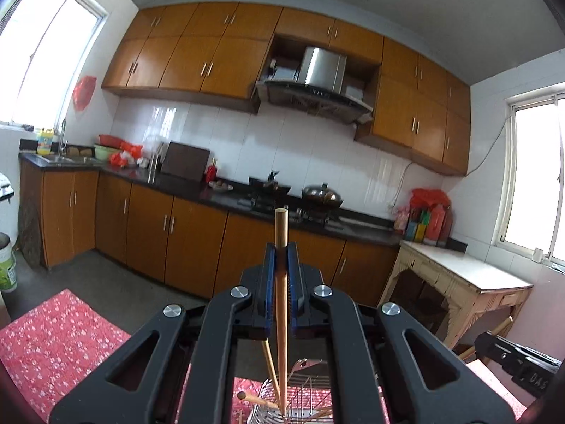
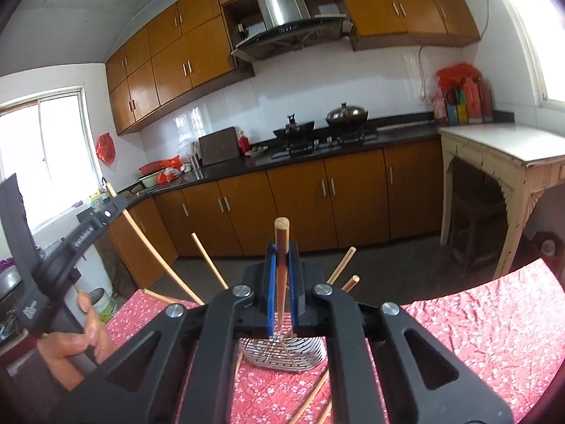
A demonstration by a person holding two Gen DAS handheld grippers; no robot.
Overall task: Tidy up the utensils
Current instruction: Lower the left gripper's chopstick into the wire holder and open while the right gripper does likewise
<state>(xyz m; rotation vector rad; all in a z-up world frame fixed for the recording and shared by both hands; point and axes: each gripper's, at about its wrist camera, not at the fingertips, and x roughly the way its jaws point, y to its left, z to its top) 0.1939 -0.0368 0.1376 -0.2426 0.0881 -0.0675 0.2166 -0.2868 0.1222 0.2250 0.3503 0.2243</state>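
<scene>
Risk of a miss: left gripper (image 1: 281, 247) and right gripper (image 2: 281, 247) each pinch one upright chopstick (image 1: 281, 265) above the wire holder (image 2: 282, 353), where tilted sticks could deflect either tip.

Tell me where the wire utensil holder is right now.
In the right wrist view, the wire utensil holder stands on the red floral tablecloth, just below the right hand-held gripper.

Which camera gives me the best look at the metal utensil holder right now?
The right wrist view: the metal utensil holder stands on the red cloth, its wire rim and ribbed side visible below the right gripper. The left wrist view shows only part of its wirework at the bottom edge, behind the gripper frame.
</scene>
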